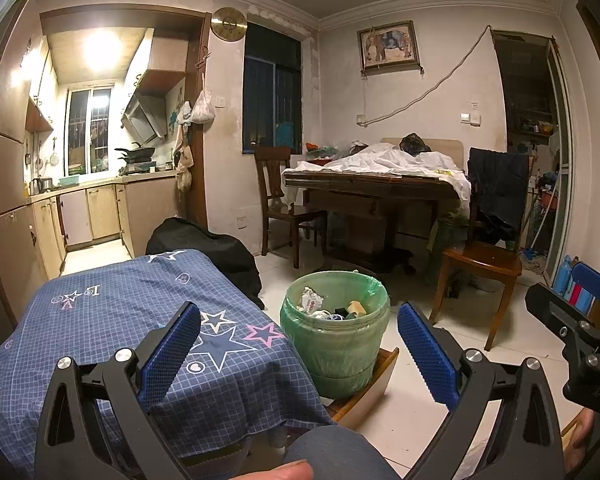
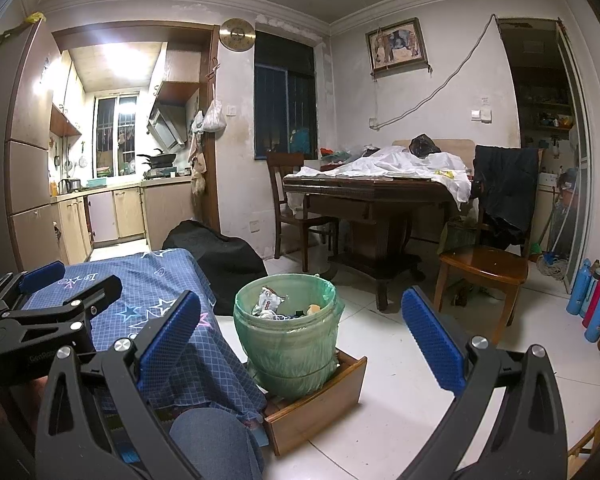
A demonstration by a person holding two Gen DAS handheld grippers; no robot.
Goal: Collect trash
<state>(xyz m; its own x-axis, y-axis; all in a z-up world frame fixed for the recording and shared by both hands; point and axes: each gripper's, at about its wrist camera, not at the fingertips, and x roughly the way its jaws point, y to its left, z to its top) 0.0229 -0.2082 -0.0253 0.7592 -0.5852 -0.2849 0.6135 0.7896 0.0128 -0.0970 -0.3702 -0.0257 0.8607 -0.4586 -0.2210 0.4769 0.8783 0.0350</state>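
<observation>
A green-lined trash bin [image 1: 336, 344] stands on the floor in a shallow wooden drawer [image 1: 374, 384], with crumpled wrappers and scraps [image 1: 332, 306] inside. It also shows in the right wrist view [image 2: 286, 340], in the drawer [image 2: 320, 412]. My left gripper [image 1: 298, 356] is open and empty, held in front of the bin. My right gripper [image 2: 300, 340] is open and empty, also facing the bin. The right gripper shows at the right edge of the left wrist view [image 1: 576, 312]; the left one shows at the left of the right wrist view [image 2: 52, 300].
A low table under a blue star-print cloth [image 1: 140, 340] stands left of the bin, with a black bag [image 1: 216, 248] behind it. A dark dining table [image 1: 380, 192] with white cloth and wooden chairs [image 1: 484, 272] stand behind. Coloured bottles [image 2: 592, 300] stand at right. My knee [image 2: 216, 440] is below.
</observation>
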